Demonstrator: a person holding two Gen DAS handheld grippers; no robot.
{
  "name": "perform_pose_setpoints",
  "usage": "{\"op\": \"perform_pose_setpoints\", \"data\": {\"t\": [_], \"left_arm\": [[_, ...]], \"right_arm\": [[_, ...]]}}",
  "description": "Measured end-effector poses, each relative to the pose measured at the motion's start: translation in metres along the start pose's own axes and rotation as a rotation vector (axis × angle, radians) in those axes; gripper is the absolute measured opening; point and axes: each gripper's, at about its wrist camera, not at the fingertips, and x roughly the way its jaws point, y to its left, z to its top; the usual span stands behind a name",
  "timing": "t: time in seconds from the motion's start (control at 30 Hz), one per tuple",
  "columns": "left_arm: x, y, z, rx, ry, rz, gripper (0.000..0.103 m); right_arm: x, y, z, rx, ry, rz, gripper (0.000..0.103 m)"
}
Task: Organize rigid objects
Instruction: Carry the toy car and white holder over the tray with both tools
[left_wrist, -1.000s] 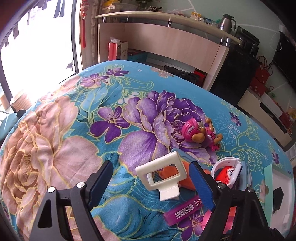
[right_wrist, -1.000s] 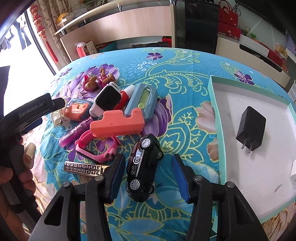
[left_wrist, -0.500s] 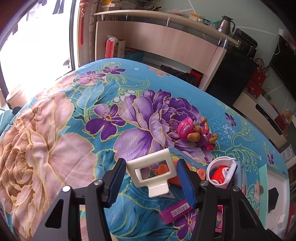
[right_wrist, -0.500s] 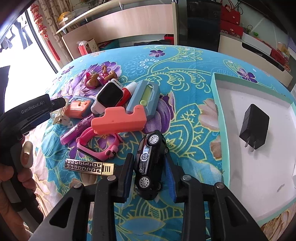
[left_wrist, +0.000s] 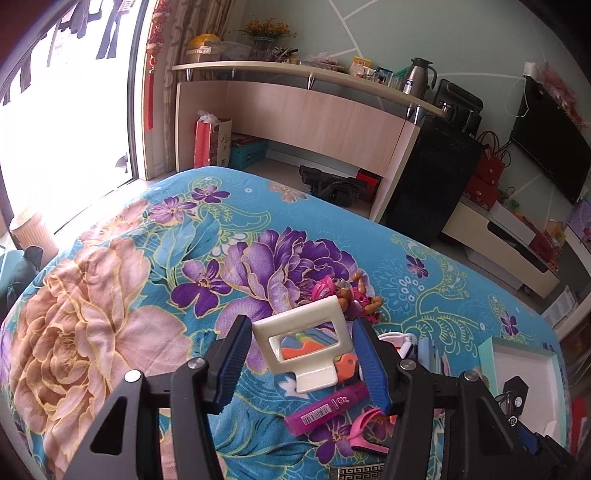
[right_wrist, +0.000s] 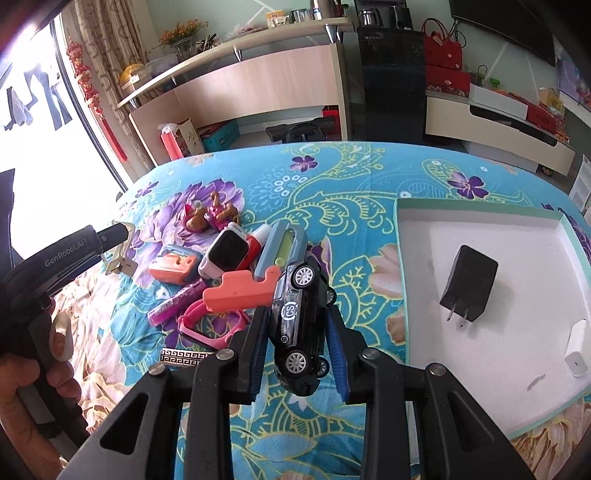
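My left gripper (left_wrist: 301, 322) is shut on a cream plastic holder with a rectangular window (left_wrist: 303, 334), which hangs clear of the floral cloth. In the right wrist view the same holder (right_wrist: 120, 254) shows at the left, in the tips of the left gripper (right_wrist: 110, 236). My right gripper (right_wrist: 297, 312) is shut on a black toy car (right_wrist: 299, 317), nose tilted up, above the cloth. To the right lies a white tray with a teal rim (right_wrist: 498, 369). It holds a black charger (right_wrist: 469, 284) and a white adapter (right_wrist: 578, 347).
A pile lies on the cloth between the grippers: a pink dog figure (right_wrist: 207, 216), a white smartwatch (right_wrist: 225, 253), an orange block (right_wrist: 240, 291), a grey-blue device (right_wrist: 282, 247), a purple tube (right_wrist: 177, 301), a pink strap (right_wrist: 210, 328) and a gold bar (right_wrist: 184, 357). A person's hand (right_wrist: 22, 376) grips the left handle.
Both grippers closed on their objects, the left on the cream holder and the right on the black car. Both then rose, lifting holder and car off the cloth.
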Motion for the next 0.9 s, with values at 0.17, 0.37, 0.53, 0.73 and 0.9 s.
{"op": "perform_pose_setpoints", "data": {"t": [0.17, 0.37, 0.53, 0.73, 0.9], "left_arm": [[-0.012, -0.038, -0.005, 0.076, -0.012, -0.079, 0.060], [-0.021, -0.094, -0.023, 0.202, -0.001, -0.175, 0.060], [-0.026, -0.141, -0.045, 0.308, 0.018, -0.261, 0.060], [-0.028, -0.185, -0.072, 0.420, 0.045, -0.337, 0.060], [-0.026, -0.211, -0.094, 0.489, 0.073, -0.373, 0.060]], "right_arm": [[-0.018, -0.027, 0.005, 0.042, -0.038, -0.069, 0.032], [-0.033, -0.068, 0.004, 0.112, -0.060, -0.178, 0.032], [-0.042, -0.096, 0.000, 0.159, -0.066, -0.235, 0.032], [-0.055, -0.129, -0.008, 0.233, -0.069, -0.314, 0.032], [-0.065, -0.149, -0.014, 0.281, -0.078, -0.352, 0.032]]}}
